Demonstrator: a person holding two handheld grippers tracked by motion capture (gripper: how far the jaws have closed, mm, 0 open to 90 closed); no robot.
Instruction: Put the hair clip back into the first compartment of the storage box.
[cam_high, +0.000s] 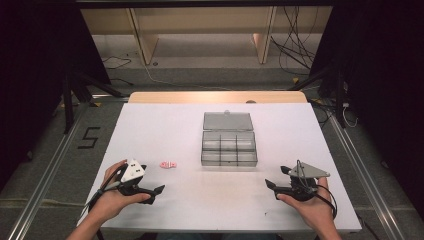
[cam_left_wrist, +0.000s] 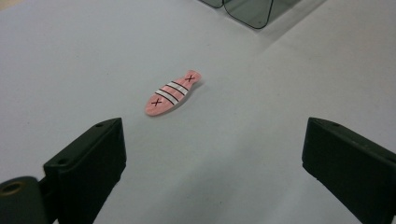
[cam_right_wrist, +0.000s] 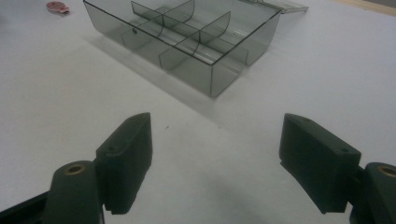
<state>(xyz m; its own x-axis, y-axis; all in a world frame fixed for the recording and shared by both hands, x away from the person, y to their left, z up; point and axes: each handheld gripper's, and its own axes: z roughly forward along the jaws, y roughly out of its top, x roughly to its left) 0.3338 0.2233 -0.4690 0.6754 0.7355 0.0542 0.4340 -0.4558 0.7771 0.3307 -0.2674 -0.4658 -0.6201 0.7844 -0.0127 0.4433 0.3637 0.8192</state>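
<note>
Currently both jaws apart, nothing held: left gripper (cam_high: 150, 186) just short of the pink fish clip (cam_left_wrist: 172, 93), right gripper (cam_high: 278, 178) facing the open compartment box (cam_high: 229, 148). Clip lies flat on the table (cam_high: 170, 130), left of the box.

Compartment box (cam_left_wrist: 247, 10) cropped by the left gripper view's top edge; contents indiscernible.

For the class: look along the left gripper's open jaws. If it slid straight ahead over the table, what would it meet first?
Most likely the pink fish-shaped piece, lying flat on the white table just ahead of the left gripper, slightly left of centre. The grey box lies farther on; exact depth is hard to judge.
</note>
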